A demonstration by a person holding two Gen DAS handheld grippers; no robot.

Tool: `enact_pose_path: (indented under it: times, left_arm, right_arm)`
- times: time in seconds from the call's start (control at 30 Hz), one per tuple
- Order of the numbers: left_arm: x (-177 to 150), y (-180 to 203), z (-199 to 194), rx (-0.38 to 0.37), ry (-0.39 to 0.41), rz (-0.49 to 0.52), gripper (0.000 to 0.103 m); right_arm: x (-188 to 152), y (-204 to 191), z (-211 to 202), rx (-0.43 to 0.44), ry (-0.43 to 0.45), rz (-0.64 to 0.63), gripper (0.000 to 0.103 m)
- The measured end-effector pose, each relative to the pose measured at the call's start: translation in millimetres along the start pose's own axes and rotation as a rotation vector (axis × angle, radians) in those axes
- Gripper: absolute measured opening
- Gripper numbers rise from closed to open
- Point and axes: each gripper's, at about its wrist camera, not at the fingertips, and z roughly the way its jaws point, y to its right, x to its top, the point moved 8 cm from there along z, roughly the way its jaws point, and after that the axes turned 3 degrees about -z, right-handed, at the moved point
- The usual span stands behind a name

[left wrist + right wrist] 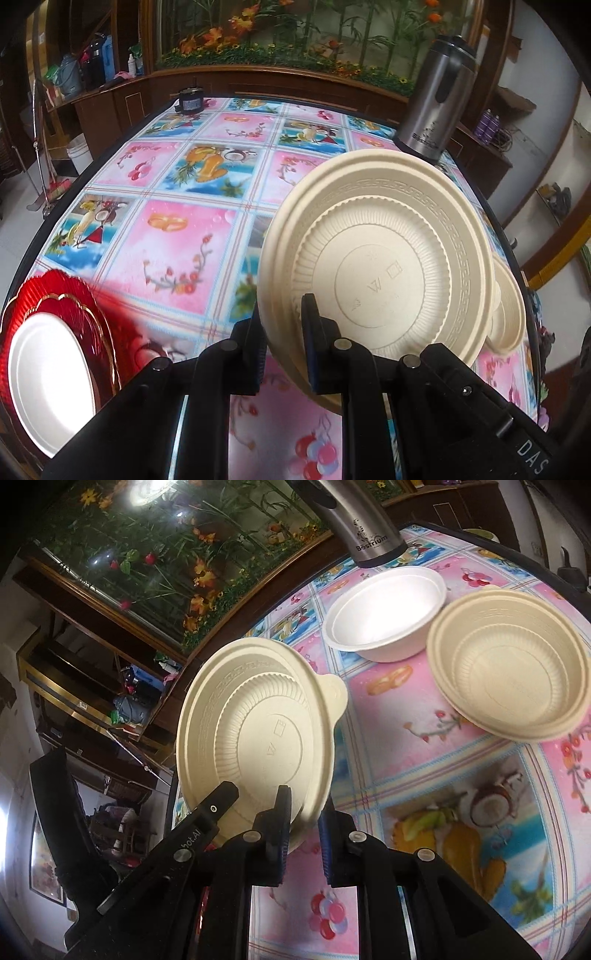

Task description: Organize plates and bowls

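— What have I got up here? A cream ribbed lid (380, 258) with a tab, tilted on edge above the table.

— And over there?

— A white bowl (384, 613) and a cream bowl (513, 672), upright, side by side; a white plate (48, 376) sits on a red plate (85, 306).

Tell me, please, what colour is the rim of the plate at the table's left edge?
Red with gold edging on the plate, best seen from the left wrist.

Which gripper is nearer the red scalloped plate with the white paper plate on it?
Left. The red scalloped plate lies just left of the left gripper. The right gripper is farther off, facing the white foam bowl.
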Motion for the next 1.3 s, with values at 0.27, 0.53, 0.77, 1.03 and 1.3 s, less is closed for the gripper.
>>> enact_pose_path:
  times: [0.27, 0.53, 0.77, 1.03, 1.3]
  left_arm:
    - [-23, 2, -7, -0.003, 0.007, 0.025, 0.015]
    - [-43, -7, -11, 0.003, 0.013, 0.019, 0.016]
    - [-53, -19, -12, 0.008, 0.004, -0.002, 0.016]
    - [-58, -26, -18, 0.005, 0.008, -0.009, 0.016]
    - [-58, -31, -25, 0.001, 0.017, -0.015, 0.016]
  right_arm:
    - [-23, 15, -16, -0.004, 0.012, 0.006, 0.014]
    - [-45, 18, -23, -0.012, 0.026, -0.022, 0.014]
    - [-59, 13, -21, -0.013, 0.020, -0.049, 0.014]
    - [-66, 6, -23, -0.009, 0.018, -0.070, 0.014]
    - [-67, 1, -27, -0.008, 0.024, -0.094, 0.014]
